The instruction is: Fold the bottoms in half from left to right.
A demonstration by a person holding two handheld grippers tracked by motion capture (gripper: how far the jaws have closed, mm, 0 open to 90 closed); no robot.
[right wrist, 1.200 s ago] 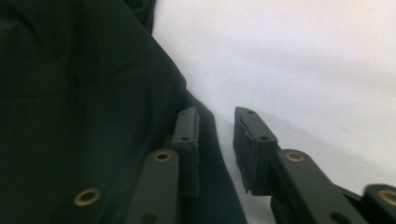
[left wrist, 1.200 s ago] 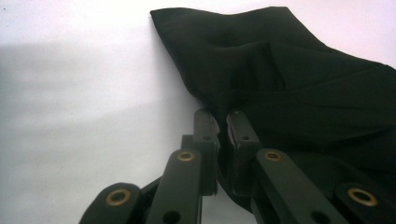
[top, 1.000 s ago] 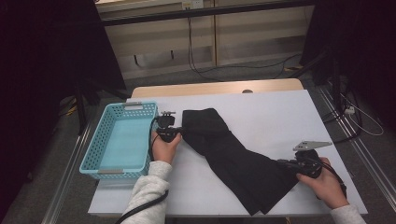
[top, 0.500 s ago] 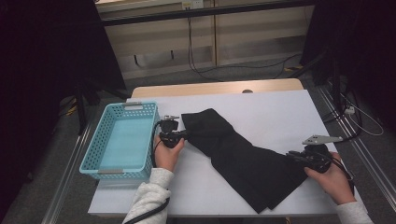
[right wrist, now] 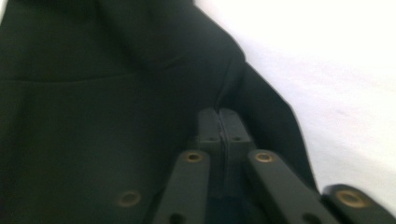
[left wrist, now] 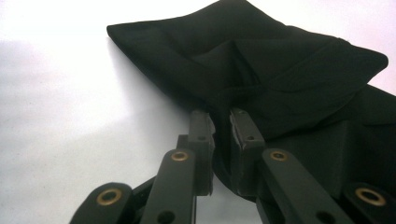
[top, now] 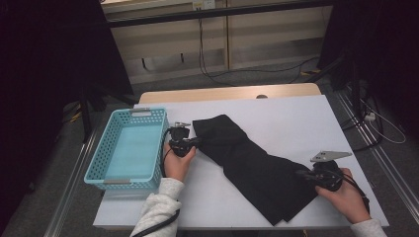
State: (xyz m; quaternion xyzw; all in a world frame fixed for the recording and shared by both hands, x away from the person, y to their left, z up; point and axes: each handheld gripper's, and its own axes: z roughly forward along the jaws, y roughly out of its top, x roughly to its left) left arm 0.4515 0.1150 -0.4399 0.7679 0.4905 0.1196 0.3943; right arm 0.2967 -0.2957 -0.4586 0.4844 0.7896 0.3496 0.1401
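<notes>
Black cloth (top: 252, 163) lies slantwise across the white table (top: 296, 118), running from beside the basket (top: 129, 148) at the left down toward the near right edge, where its end is doubled over. The left gripper (top: 190, 143) sits at the cloth's upper left edge, just right of the blue basket, with the person's left hand (top: 178, 160) behind it. In the left gripper view its jaws stand close together with a fold of the cloth (left wrist: 261, 79) pinched between them, the fabric bunched and creased just past the tips. The right gripper (top: 305, 174) is at the lower right edge of the cloth, held in the right hand (top: 346, 192), a grey plate on top of it. In the right gripper view its jaws are pressed tight together on the cloth's (right wrist: 93, 102) hem, with bare table to the right. The basket is turquoise plastic, with nothing in it.
</notes>
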